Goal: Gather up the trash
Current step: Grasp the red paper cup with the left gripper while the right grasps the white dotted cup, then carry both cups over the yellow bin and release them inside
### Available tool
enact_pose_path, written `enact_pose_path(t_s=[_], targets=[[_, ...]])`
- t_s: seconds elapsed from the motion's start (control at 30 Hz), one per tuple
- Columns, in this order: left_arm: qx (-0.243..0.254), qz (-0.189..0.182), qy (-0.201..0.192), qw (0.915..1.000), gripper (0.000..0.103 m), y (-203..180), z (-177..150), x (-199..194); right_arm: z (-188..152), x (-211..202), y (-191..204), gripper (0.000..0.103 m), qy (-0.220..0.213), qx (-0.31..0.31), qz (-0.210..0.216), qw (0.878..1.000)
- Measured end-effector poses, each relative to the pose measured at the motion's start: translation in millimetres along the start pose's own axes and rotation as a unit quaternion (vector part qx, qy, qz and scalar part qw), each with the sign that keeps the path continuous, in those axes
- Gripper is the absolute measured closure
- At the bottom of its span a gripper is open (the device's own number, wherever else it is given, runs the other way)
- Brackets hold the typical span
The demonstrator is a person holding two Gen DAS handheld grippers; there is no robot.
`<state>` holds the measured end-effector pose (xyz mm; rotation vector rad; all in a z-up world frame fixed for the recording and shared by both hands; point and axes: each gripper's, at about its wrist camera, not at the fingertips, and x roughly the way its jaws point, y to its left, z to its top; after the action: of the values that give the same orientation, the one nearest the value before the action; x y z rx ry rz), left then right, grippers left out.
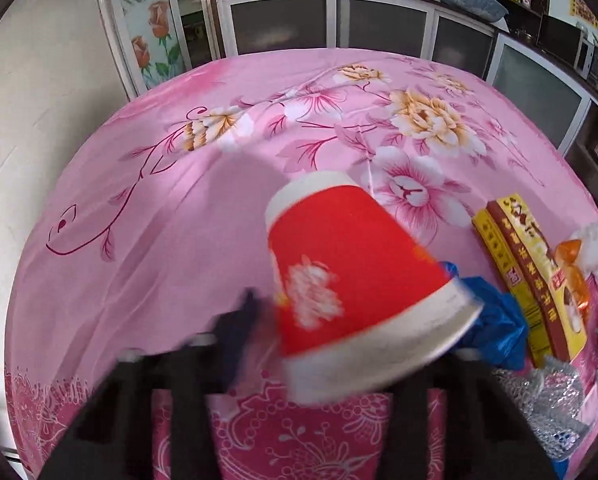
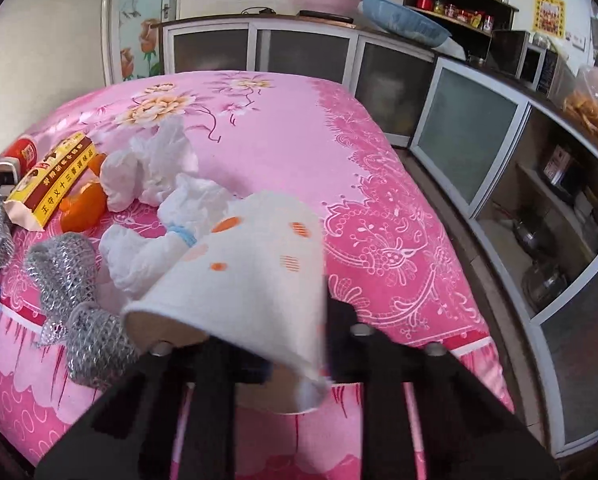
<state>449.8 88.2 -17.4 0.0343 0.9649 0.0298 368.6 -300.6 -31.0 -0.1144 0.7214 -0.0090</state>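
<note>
Cups gripped, one per claw.
Left gripper clamps red cup; right gripper clamps white cup; box lettering unreadable.

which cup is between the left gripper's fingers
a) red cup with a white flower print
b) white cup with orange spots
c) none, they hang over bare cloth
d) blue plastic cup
a: the left wrist view shows the left gripper closed on a red paper cup with a white flower print, tipped over the pink tablecloth; the white cup with orange spots sits in the right gripper.
</note>
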Motion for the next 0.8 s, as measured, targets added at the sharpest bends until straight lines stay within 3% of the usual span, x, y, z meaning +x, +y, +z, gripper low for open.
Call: enact_pose_path(t_s=[0.07,0.13,0.53,0.67,0.8], targets=[[-0.003,0.004,-0.005,1.0,0.09,3,2,-4,2,-7,-3,0.101,-0.011,0.009,-0.005,1.0],[-0.009,-0.001,-0.012,0.9999,0.094,6,3,-13,4,-15,-6,0.101,-0.019,0.01,-0.008,1.0],[-0.034,-0.019,-0.081,0.996,0.095,36,-10,-93,2,-83,-21,0.101,-0.062,0.038,-0.022,0.997],[-0.018,-0.033,-0.103,0.9939,0.095,23,-25,-124,-13,-115,-31,0.101,-0.071,0.052,-0.031,0.996],[0.016,-0.072,-0.123,0.9897,0.095,-11,-42,-150,-33,-149,-47,0.101,-0.077,0.066,-0.049,0.994]])
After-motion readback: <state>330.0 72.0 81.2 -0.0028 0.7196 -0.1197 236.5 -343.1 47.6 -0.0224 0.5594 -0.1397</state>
